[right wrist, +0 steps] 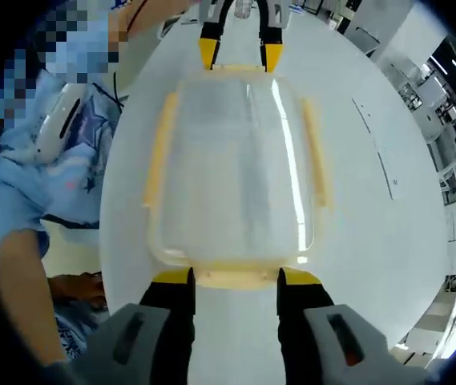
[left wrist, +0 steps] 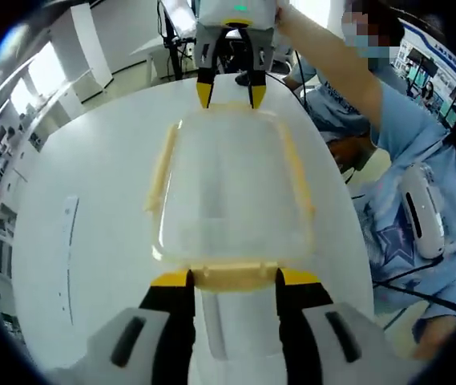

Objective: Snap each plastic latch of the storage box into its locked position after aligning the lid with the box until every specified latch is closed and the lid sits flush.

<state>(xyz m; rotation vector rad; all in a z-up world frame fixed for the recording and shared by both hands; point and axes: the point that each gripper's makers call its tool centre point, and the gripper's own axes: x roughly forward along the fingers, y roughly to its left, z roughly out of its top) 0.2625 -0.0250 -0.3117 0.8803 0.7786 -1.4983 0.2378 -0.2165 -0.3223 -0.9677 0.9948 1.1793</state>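
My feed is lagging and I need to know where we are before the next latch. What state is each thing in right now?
Storage box: on the white table, upright.
Lid: on the box, appears flush.
Side latches: lying along the box's long edges; locked or not, unclear.
End latches: one between each gripper's fingers.
Left gripper: open, fingers straddling its end latch.
Right gripper: open, fingers straddling the opposite end latch.

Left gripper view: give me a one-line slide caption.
Two grippers, left and right, meet the end latches of a clear storage box on a white table.
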